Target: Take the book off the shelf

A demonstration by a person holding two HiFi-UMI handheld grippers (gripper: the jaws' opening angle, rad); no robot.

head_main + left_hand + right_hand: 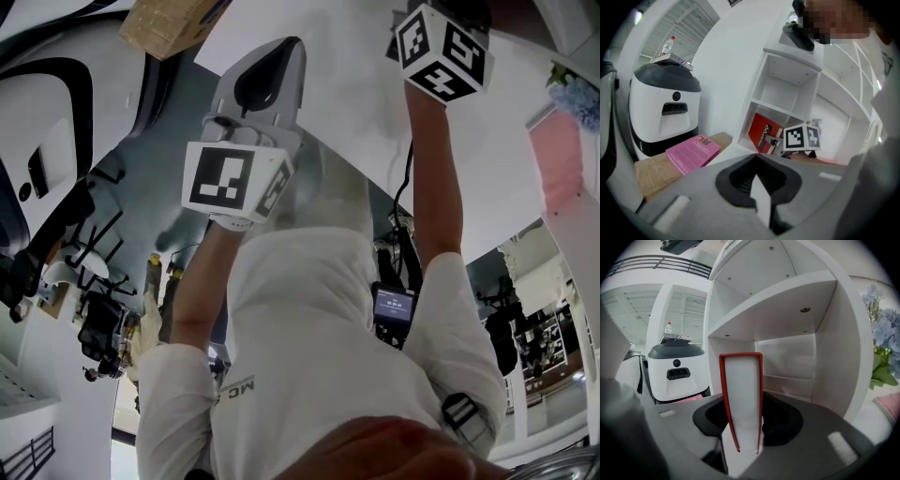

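A red-covered book (740, 399) stands edge-on between the jaws of my right gripper (740, 430), its white page block facing me, and the jaws are shut on it. In the left gripper view the same red book (764, 136) leans in the lower compartment of the white shelf (787, 56), with the right gripper's marker cube (801, 137) just in front of it. My left gripper (759, 187) hangs back from the shelf, shut, with nothing held. In the head view both grippers are raised, with the left gripper (255, 84) on the left and the right cube (441, 52) on the right.
A pink book (691, 152) lies on a brown cardboard box (651, 173) left of the shelf. Behind it stands a white and grey machine (663, 108) with a bottle (669, 44) on top. Blue flowers (883, 333) stand right of the shelf's side wall (839, 357).
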